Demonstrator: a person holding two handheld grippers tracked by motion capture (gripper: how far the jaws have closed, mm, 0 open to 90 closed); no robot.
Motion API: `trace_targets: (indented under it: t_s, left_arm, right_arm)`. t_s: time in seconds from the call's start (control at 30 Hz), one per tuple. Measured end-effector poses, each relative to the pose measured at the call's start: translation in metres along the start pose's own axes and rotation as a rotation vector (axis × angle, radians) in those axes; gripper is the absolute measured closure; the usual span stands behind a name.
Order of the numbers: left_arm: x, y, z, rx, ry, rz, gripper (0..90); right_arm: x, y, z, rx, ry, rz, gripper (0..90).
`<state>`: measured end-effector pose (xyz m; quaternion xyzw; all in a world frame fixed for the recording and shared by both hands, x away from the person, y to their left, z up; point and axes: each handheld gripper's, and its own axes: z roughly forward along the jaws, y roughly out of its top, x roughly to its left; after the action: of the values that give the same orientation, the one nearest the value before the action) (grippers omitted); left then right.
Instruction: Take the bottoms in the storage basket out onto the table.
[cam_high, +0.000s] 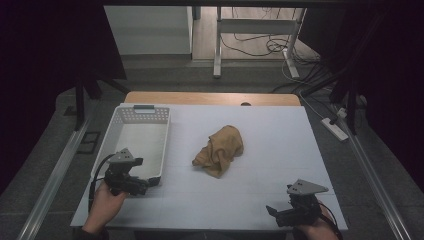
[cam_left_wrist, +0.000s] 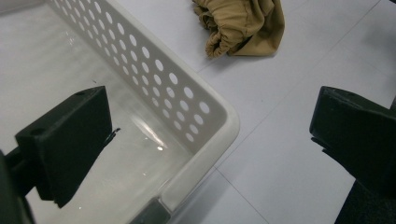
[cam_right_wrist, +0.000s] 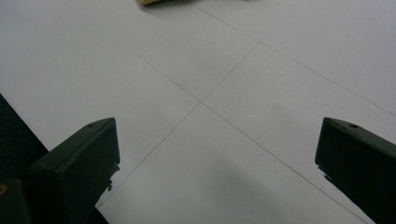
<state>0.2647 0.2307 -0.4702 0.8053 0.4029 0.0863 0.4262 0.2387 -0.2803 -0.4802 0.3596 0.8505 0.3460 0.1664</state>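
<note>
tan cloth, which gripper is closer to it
Left. The left gripper sits at the basket's near corner; the right gripper is farther from the tan cloth, at the table's near edge.

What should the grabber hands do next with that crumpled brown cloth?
Probably the right gripper should reach forward to the brown cloth. Its jaws are wide open and hold nothing, the cloth lies loose mid-table, and the left gripper sits at the white basket.
</note>
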Motion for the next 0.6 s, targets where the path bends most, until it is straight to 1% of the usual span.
trace_targets:
  t_s: [0.6]
  left_arm:
    - [-0.002, -0.012, -0.011, -0.013, 0.005, -0.011, 0.0]
  right_arm:
    - [0.000, 0.000, 0.000, 0.001, -0.002, 0.003, 0.3]
